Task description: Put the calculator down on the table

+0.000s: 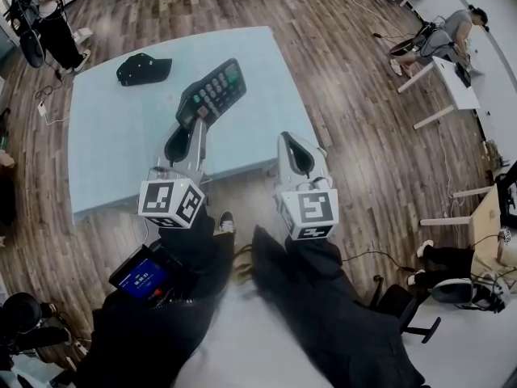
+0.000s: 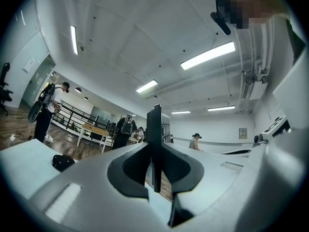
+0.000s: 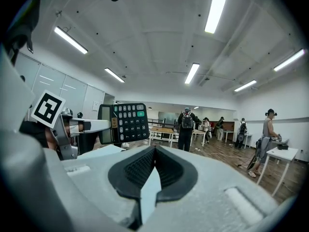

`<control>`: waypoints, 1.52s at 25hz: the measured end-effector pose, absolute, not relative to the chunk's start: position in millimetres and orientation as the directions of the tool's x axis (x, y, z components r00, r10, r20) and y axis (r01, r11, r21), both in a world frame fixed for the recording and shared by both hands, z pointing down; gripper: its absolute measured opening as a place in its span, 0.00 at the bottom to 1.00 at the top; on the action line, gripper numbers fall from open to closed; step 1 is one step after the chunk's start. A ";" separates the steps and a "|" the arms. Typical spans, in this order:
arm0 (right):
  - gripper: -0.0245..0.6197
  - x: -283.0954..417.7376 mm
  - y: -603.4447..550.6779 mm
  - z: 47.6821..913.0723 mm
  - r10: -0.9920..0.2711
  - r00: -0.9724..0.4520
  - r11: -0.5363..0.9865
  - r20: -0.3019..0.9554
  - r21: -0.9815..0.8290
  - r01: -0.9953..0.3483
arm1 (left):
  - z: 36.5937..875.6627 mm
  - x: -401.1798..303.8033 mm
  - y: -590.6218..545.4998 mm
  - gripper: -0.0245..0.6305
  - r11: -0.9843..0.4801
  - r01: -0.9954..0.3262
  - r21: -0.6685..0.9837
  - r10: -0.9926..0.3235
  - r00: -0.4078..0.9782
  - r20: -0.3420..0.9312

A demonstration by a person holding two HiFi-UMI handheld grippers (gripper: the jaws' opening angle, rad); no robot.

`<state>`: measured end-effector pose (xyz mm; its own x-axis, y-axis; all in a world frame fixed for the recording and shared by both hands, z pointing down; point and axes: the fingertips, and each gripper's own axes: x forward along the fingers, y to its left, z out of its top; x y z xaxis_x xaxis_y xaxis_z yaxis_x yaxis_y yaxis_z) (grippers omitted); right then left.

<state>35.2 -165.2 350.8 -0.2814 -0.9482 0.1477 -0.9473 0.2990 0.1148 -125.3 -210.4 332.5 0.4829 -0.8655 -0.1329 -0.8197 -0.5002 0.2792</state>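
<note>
Fingers of the left gripper (image 1: 191, 126) are clamping the calculator (image 1: 212, 91) over the surface (image 1: 105, 140); the right gripper (image 3: 153, 152) fingers are resting closed, empty.

- Calculator (image 1: 212, 93): casing is read as dark matt plastic. Keys are matched to it, one in green. The display window is seen as glossier.
- Left claw (image 1: 191, 128), right claw (image 1: 291, 144): shells are noted as pale grey plastic, smooth, with a low sheen.
- Pads (image 3: 137, 170): black and rubber-like, matt. Fine ribbing is recorded in the right gripper view.
- Marker cubes (image 1: 171, 202): white faces with printed black squares, slightly glossy.
- Counter (image 1: 105, 144): the pale blue top is seen as smooth and matt.
- Pouch (image 1: 143, 69), near the counter's far left corner: black, cloth-like, dull.
- Floor (image 1: 347, 87): brown wood planks, a faint sheen is noted.
- Sleeves (image 1: 339, 330): dark matt cloth.
</note>
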 end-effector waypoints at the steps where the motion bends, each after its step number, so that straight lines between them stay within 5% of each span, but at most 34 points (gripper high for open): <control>1: 0.03 35.2 -168.5 350.0 -0.948 -0.280 0.298 0.149 0.114 -0.948 | 331.2 -124.7 -213.7 0.13 -0.503 -0.818 0.278 -0.864 0.486 -0.133; 18: 0.03 22.8 -199.1 368.1 -0.909 -0.352 0.376 0.223 0.078 -0.923 | 358.5 -133.0 -237.0 0.13 -0.425 -0.844 0.328 -0.899 0.437 -0.038; 38: 0.03 65.6 -267.4 460.1 -0.841 -0.393 0.414 0.371 -0.027 -0.910 | 494.9 -99.5 -281.6 0.13 -0.252 -0.875 0.414 -0.879 0.386 0.279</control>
